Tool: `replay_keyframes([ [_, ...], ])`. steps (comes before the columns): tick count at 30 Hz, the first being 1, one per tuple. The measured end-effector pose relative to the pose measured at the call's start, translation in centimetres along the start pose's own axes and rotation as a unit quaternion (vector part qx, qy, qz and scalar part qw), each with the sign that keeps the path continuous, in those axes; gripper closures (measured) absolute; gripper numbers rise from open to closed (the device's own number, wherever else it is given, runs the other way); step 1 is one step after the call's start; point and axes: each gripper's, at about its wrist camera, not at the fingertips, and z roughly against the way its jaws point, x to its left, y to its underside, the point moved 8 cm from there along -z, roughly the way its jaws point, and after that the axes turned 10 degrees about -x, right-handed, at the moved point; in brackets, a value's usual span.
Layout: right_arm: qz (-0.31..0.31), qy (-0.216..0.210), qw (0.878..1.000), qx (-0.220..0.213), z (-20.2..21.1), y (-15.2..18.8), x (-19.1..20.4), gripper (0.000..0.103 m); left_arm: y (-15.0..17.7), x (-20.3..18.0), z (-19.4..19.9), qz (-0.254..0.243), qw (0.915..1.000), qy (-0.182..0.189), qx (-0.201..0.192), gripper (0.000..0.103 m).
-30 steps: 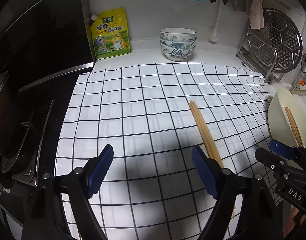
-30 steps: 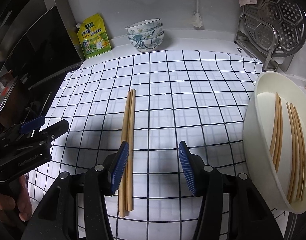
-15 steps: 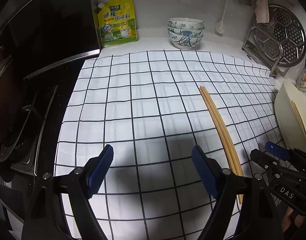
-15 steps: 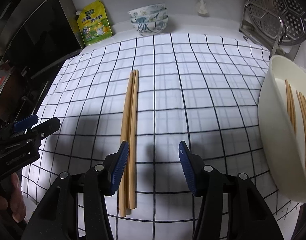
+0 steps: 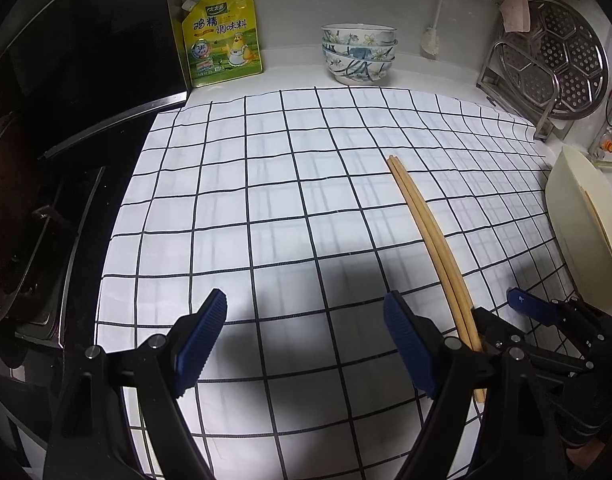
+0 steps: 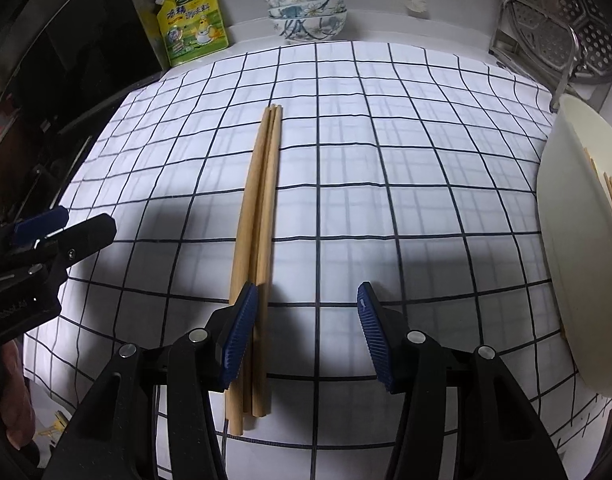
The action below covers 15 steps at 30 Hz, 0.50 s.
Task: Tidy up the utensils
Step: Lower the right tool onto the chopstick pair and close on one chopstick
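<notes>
On the checked cloth (image 6: 385,152), beside the cream basin (image 6: 565,208), loose chopsticks (image 6: 262,184) lie under the wide-open, empty right gripper (image 6: 302,320). Its left finger overlaps them, so closing could scatter them. Left gripper (image 5: 306,336) gapes idle.

The left gripper (image 5: 306,336) hangs low over the work surface with its two black arms spread wide and the ribbed blue pads (image 5: 202,334) facing each other, nothing between them. The right gripper (image 6: 304,334) is likewise spread open, tilted down and forward, its blue pads (image 6: 373,336) well apart. Each gripper shows at the edge of the other's view, the two side by side and apart, and part of a bare hand (image 6: 10,408) grips the left one from below.
</notes>
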Motion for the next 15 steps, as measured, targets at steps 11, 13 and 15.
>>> replay_keyframes([
  [11, 0.025, 0.007, 1.000, -0.005, -0.49, -0.29, 0.54, 0.053, -0.11, -0.09, -0.15, 0.000, 1.0000, 0.000, -0.002, 0.024],
  [13, 0.036, 0.013, 0.999, -0.005, -0.54, -0.32, 0.63, 0.056, -0.13, -0.13, -0.19, 0.002, 1.0000, 0.001, -0.002, 0.024],
  [15, 0.044, 0.015, 0.999, -0.008, -0.56, -0.33, 0.58, 0.062, -0.13, -0.24, -0.25, 0.002, 1.0000, 0.002, -0.002, 0.024],
])
